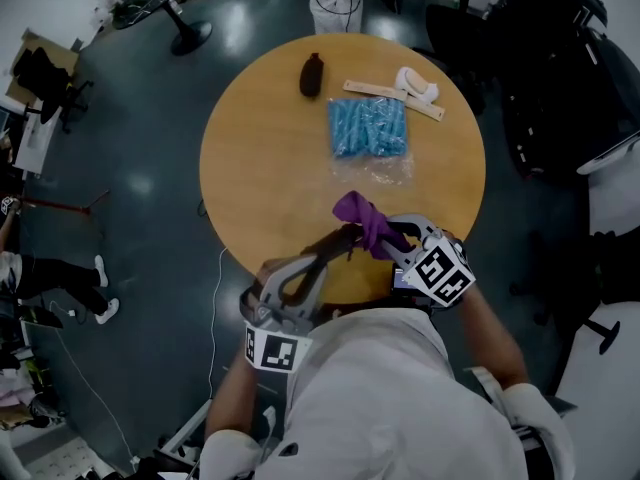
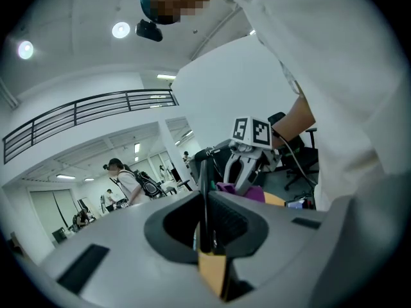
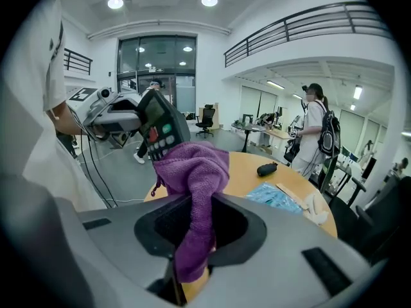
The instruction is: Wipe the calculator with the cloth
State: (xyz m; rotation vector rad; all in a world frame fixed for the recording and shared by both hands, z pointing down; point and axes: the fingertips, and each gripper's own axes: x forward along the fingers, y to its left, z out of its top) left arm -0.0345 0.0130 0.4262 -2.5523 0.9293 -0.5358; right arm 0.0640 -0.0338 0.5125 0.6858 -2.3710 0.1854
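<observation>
calculator and cloth raised near the table's edge, ready to meet
left gripper (image 2: 205,236) fingers (image 2: 228,222) clamp the calculator (image 3: 160,128) above the table (image 1: 260,148), apparently so its keys face the right gripper (image 3: 192,255), whose fingers pinch the purple cloth (image 3: 192,172) for wiping.

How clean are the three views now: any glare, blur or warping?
Head view: dim, sharp, lamp glare on the floor, table evenly lit. Left gripper view: fisheye-bent, ceiling lamps blown out, calculator edge-on. Right gripper view: fisheye too, bright, cloth sharp.
</observation>
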